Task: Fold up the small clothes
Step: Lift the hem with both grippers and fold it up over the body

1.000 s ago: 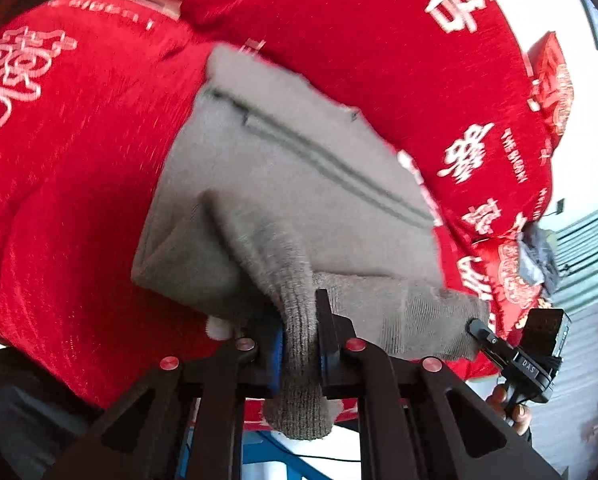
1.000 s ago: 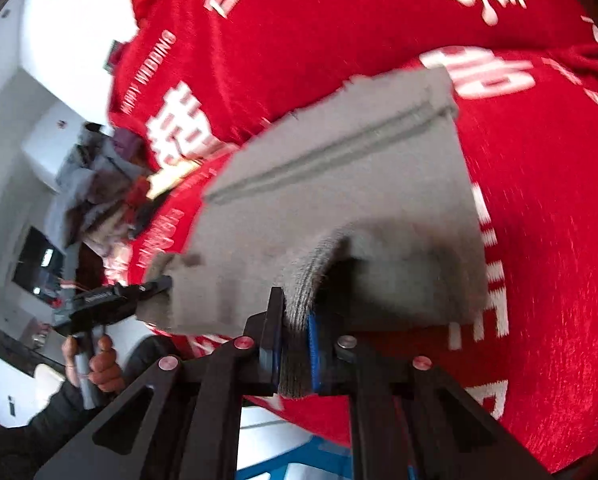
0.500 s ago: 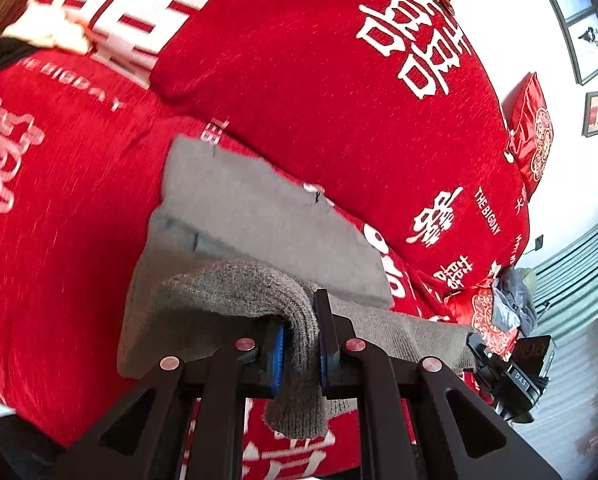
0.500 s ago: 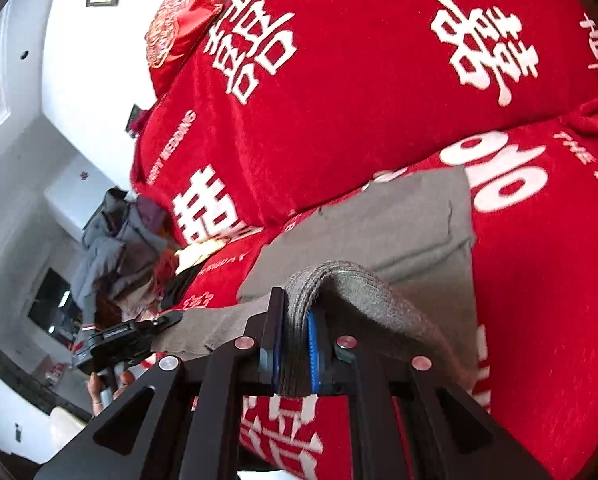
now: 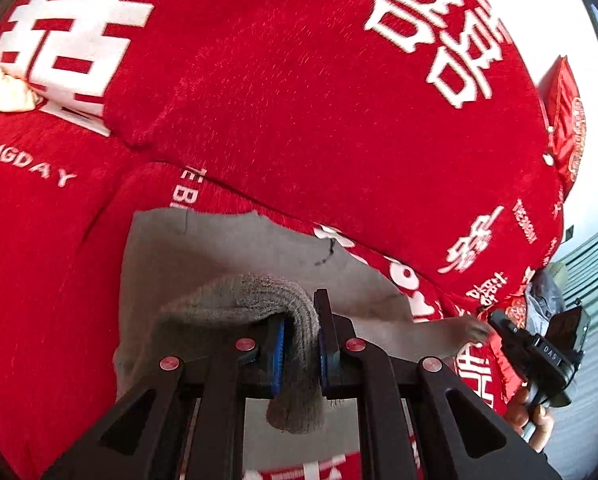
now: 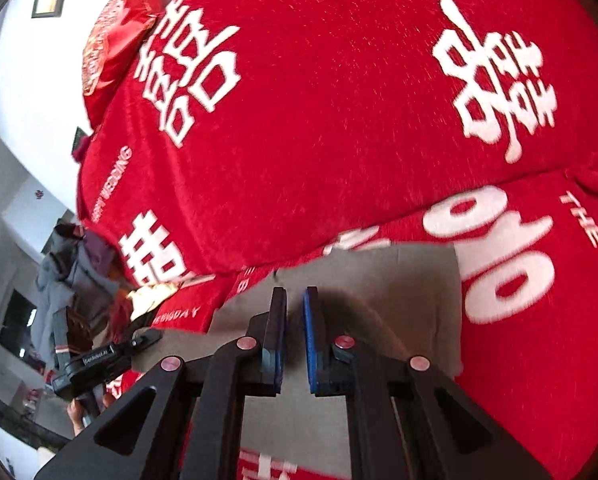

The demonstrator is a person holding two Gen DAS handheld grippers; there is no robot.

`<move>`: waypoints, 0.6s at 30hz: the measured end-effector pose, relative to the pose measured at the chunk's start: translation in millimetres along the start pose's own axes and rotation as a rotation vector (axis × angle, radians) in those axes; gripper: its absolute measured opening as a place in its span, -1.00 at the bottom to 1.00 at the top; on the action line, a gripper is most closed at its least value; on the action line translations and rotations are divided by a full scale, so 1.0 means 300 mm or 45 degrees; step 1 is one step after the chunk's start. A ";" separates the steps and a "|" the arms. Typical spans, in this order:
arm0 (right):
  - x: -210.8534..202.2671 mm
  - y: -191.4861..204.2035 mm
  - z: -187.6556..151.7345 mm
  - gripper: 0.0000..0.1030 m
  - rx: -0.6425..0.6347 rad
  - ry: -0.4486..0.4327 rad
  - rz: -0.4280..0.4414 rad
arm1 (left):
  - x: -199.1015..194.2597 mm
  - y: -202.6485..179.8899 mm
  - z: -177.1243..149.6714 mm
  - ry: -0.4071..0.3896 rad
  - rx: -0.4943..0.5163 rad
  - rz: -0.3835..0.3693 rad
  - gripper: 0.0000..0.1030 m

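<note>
A grey knitted garment (image 5: 227, 256) lies partly on the red sofa seat (image 5: 39, 260), its near edge lifted. My left gripper (image 5: 301, 320) is shut on its ribbed cuff (image 5: 259, 296), which hangs down between the blue pads. In the right wrist view the garment (image 6: 411, 292) lies flat beyond my right gripper (image 6: 295, 308), whose jaws stand almost together with no cloth showing between them. From the left wrist view the garment's right corner stretches to the right gripper's (image 5: 495, 322) tips. The left gripper (image 6: 151, 336) shows at the lower left of the right wrist view.
A tall red back cushion (image 5: 299, 80) with white characters rises right behind the garment. A small red pillow (image 5: 567, 128) sits on top at the right. A cream cloth (image 5: 3, 92) lies far left. A heap of clothes (image 6: 71, 264) stands beyond the sofa's end.
Both grippers have risen and swung toward the back cushion, carrying the near edge over the garment. The cuff that stood between the right pads no longer shows there.
</note>
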State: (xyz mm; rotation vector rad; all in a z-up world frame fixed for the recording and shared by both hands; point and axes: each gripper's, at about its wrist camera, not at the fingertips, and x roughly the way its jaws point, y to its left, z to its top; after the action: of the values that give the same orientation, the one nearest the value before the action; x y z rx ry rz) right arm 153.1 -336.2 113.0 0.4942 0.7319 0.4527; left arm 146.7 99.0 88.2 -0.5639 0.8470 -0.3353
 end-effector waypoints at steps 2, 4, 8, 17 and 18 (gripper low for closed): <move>0.065 -0.009 0.029 -0.83 -0.029 0.028 -0.038 | 0.078 0.013 0.023 0.027 0.003 0.034 -0.73; 0.142 -0.027 0.039 -0.83 -0.064 0.066 -0.128 | 0.163 0.046 0.030 0.063 -0.009 0.099 -0.73; 0.247 -0.107 0.007 -0.80 -0.040 0.192 -0.253 | 0.266 0.149 0.021 0.127 -0.093 0.128 -0.73; 0.382 -0.201 -0.028 0.13 -0.255 0.321 -0.438 | 0.352 0.209 0.023 0.196 -0.119 0.140 -0.73; 0.401 -0.214 -0.015 0.13 -0.250 0.337 -0.429 | 0.360 0.211 0.024 0.201 -0.122 0.142 -0.73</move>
State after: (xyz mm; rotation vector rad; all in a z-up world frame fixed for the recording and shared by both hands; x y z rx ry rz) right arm 243.2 -320.1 11.6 0.1210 0.9940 0.2713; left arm 223.2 99.3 -11.1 -0.5819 1.0473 -0.2402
